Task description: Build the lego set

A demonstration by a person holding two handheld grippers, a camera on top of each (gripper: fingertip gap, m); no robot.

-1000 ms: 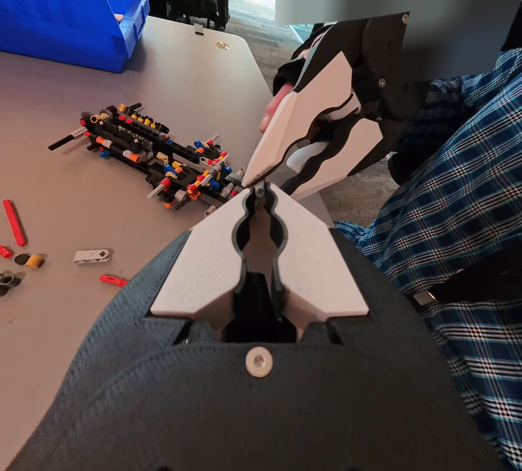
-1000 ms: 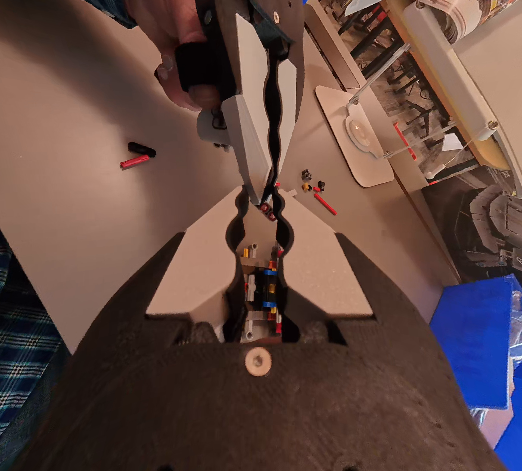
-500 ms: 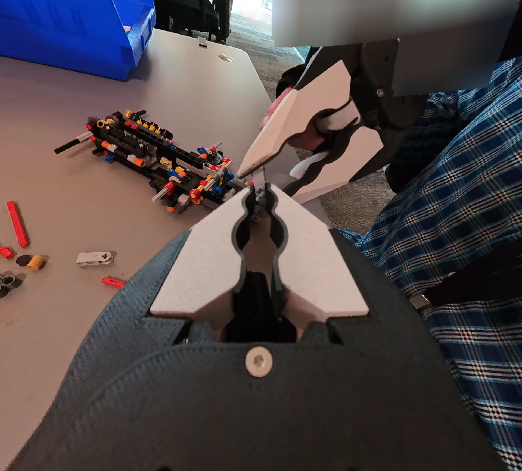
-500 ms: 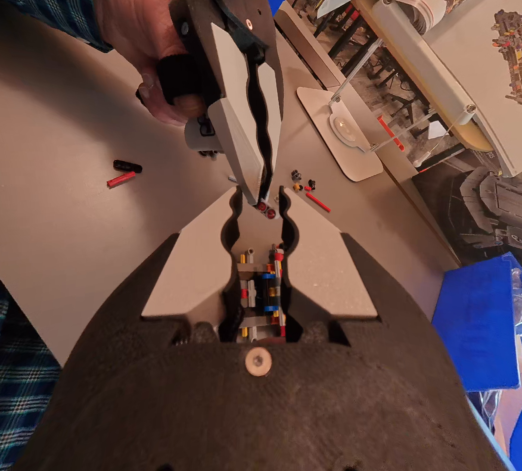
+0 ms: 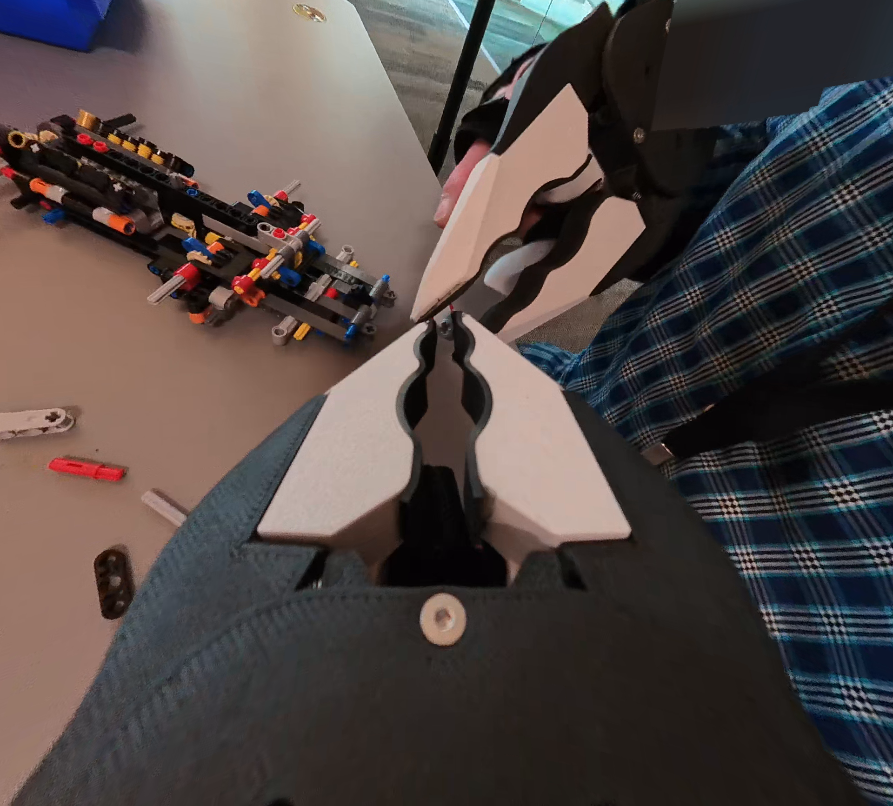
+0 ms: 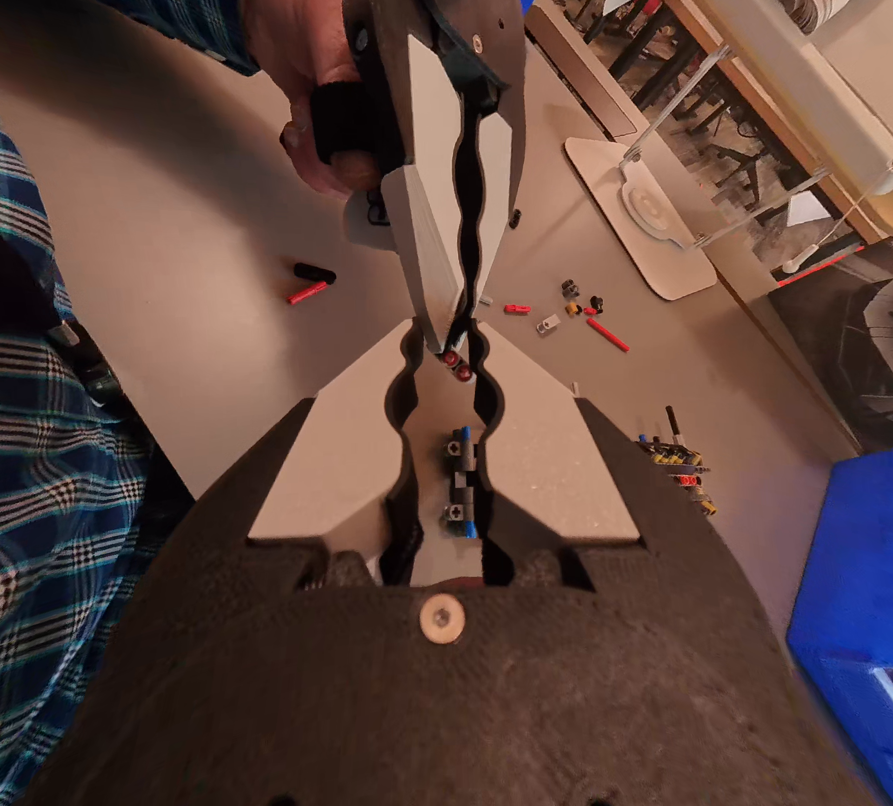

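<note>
Lego chassis (image 5: 193, 232) beside loose pins (image 5: 87, 467)

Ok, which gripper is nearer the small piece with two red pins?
Left. The left gripper is shut on the small piece; the right gripper is open, its fingertips flanking it without clamping.
</note>
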